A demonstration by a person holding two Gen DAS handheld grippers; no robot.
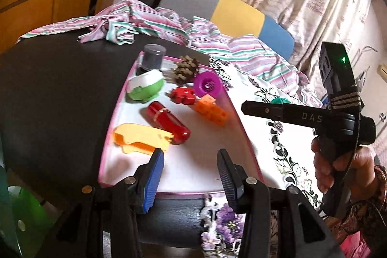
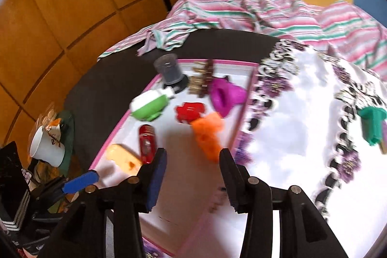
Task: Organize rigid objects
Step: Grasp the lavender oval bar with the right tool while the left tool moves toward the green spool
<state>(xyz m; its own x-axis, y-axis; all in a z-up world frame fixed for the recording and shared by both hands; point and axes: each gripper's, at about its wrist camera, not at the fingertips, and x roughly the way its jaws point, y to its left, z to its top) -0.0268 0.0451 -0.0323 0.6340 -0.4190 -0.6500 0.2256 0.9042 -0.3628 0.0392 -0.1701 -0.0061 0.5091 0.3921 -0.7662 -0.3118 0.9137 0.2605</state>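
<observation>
Left hand-held gripper point(image 1: 189, 173) hovers low over near edge of pink-rimmed tray point(image 1: 121, 98), fingers spread, nothing between them. Right hand-held gripper point(image 2: 193, 172) likewise spread and empty, angled down at tray from the right; its handle gripped in a fist. On tray: red cylinder point(image 1: 169, 122), orange block point(image 1: 212, 109), green-white piece point(image 1: 145, 86), pinecone point(image 1: 185, 70). Teal piece point(image 2: 372, 123) lies apart on floral cloth point(image 2: 290, 137).

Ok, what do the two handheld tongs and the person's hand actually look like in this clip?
Both tongs, left and right, have black frames with silver bolts and ribbed pads, one blue, one dark. Seen from the left wrist view, the right unit's black body reads "DAS", shows a green light and a silver-striped strap. The hand is bare, with a patterned sleeve.
</observation>
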